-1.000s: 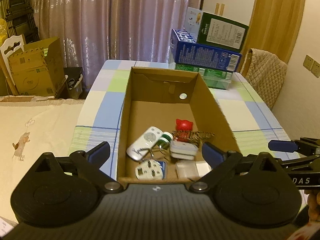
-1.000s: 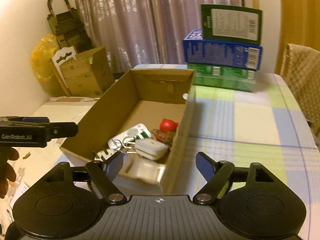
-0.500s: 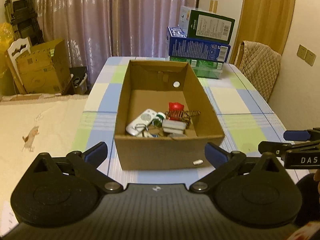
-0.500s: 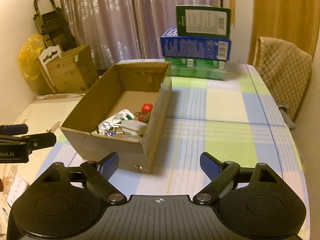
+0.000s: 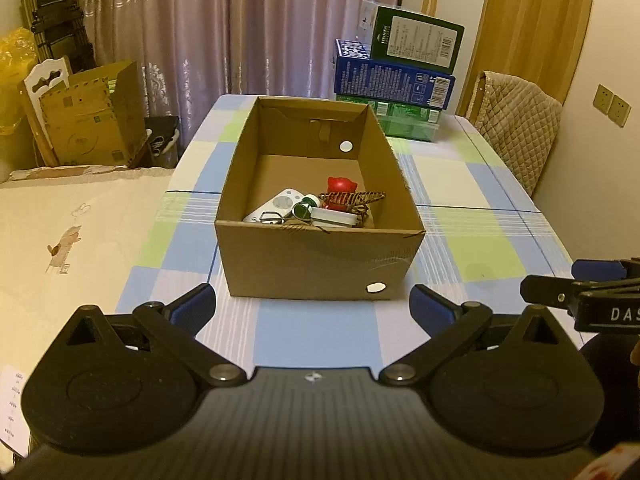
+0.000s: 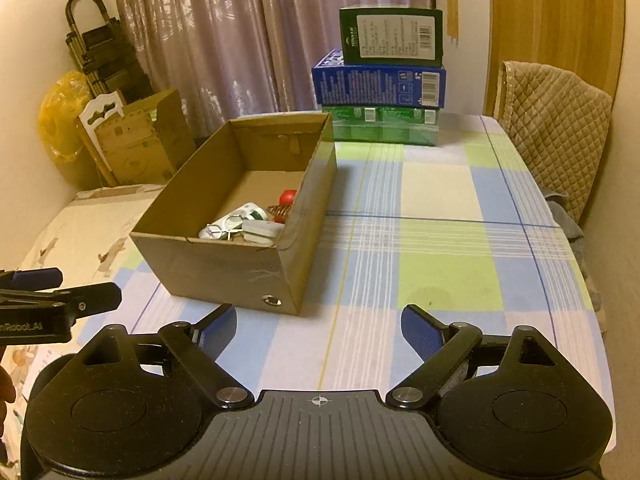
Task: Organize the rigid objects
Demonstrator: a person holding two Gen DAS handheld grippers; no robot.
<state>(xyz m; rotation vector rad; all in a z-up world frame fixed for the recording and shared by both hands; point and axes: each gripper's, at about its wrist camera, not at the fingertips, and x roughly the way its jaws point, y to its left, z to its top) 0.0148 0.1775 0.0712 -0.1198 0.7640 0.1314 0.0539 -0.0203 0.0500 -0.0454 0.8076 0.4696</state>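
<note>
Evidently the small rigid things lay gathered at the near end of the open brown cardboard box (image 5: pixel 320 256): a white oval remote control (image 5: pixel 280 205), a flat white plastic case (image 5: pixel 334 217), a red round figurine (image 5: pixel 341 186), a brown woven wire piece (image 5: pixel 356 198), a green-capped little bottle (image 5: pixel 306 207) and a loop of metal rings (image 5: pixel 270 218), all touching or overlapping one another. The box stood on the blue, green and white checked tabletop (image 6: pixel 440 240), towards its left side.

The left tongs (image 5: pixel 312 308) hung short of the box's near wall, spread apart and empty. The right tongs (image 6: pixel 318 330) were likewise spread and empty, over bare cloth just right of the box's near corner.

The pile was the main risk, as I judged it. A reach into it could snag the metal rings on a neighbour and drag both, or the smooth case could slip from the pads. The box looked light, so a knock on its near wall might shove it towards the left table edge. With both tongs close side by side, they could also clash. A stack of green and blue cartons (image 6: pixel 380 84) stood well behind, out of harm's way.
</note>
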